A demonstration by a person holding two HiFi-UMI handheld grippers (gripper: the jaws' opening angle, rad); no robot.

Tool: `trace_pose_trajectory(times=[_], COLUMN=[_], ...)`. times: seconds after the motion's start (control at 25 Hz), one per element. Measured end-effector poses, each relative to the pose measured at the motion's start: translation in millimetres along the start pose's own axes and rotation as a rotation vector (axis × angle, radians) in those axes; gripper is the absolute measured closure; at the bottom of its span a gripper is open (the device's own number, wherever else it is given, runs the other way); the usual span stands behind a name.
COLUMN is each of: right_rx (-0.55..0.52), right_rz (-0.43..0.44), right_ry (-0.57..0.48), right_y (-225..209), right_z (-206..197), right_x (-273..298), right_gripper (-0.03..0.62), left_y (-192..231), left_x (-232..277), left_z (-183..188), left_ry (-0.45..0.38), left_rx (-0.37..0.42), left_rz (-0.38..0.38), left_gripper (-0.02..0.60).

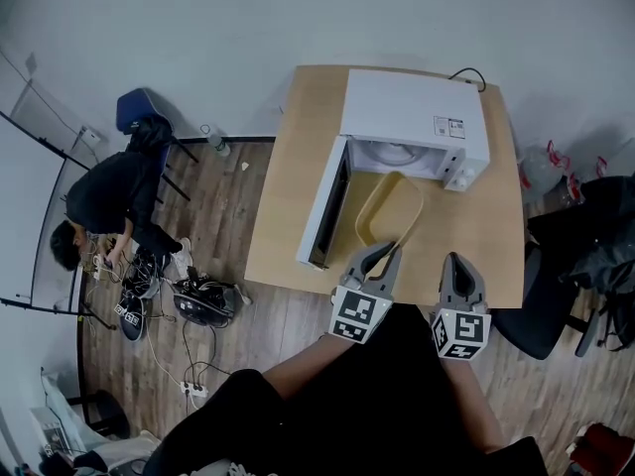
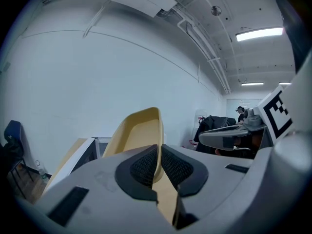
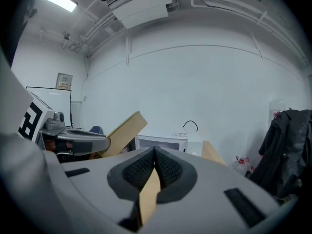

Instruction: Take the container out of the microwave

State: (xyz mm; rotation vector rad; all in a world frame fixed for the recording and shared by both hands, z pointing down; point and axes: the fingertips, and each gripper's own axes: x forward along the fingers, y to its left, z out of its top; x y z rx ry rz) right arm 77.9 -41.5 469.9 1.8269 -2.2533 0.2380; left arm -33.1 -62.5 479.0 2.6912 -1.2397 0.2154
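Observation:
A white microwave stands at the back of a wooden table with its door swung open to the left. A shallow yellow container hangs tilted just in front of the open cavity. My left gripper is shut on its near rim. In the left gripper view the container rises from between the pads of the left gripper. My right gripper hovers by the table's front edge, to the right of the container, shut and holding nothing. The right gripper points toward the microwave.
A person crouches on the floor at the far left beside a blue chair, with cables and a power strip nearby. A black office chair and dark bags stand to the right of the table.

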Motion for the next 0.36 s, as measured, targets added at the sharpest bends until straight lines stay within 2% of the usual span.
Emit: trace_pose_trajectory(times=[0.36], right_rx=[-0.006], right_rz=[-0.007], right_ry=[0.013], right_y=[-9], right_z=[-2], right_x=[12], right_gripper=[0.536], left_y=[4], left_x=[15], left_z=[0], left_ry=[0.014], left_rx=[0.01], left_rz=[0.0], left_gripper=[0.552])
